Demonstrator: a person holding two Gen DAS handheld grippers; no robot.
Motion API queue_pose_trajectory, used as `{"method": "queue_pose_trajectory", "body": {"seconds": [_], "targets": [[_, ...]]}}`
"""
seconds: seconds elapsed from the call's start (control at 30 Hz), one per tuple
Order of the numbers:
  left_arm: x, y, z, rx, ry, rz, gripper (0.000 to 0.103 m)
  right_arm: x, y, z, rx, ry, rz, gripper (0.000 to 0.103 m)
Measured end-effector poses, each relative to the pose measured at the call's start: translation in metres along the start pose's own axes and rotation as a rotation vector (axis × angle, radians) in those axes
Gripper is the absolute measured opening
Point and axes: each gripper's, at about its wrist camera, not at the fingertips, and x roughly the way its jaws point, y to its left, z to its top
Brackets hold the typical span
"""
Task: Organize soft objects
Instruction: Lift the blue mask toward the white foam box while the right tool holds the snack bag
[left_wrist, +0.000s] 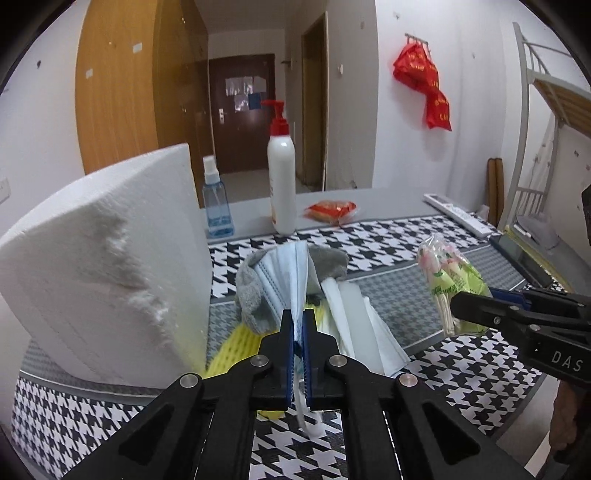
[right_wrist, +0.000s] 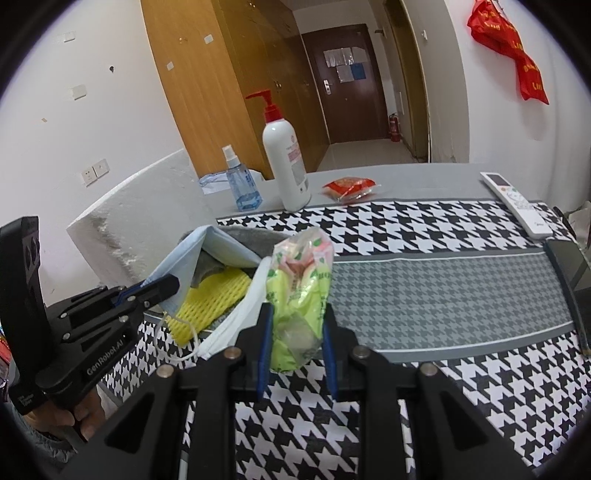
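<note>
"DAS" on right gripper (left_wrist: 452, 306) — "GenRobot.AI" on left gripper (right_wrist: 175, 286)

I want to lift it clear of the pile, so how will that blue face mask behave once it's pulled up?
Probably floppy: the blue face mask already folds and drapes where the left tool pinches it. Likely very light, since thin pleated sheet hangs from one edge. Its ear loop dangles loose and might snag the yellow foam net beneath.

Foam block (left_wrist: 107, 266) walls left; patterned mat (right_wrist: 443, 295) right open.
</note>
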Motion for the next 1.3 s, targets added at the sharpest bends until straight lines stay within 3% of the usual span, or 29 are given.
{"method": "queue_pose_trajectory", "body": {"seconds": [0.77, 1.3], "targets": [[-0.039, 0.006, 0.030, 0.026, -0.173, 0.004, 0.003, -0.021, 0.011, 0.003, -0.028, -0.060, -0.012, 0.028], [-0.070, 0.014, 0.043, 0.015, -0.240, 0.006, 0.003, -0.044, 0.031, 0.014, -0.080, -0.134, 0.005, 0.028]]}}
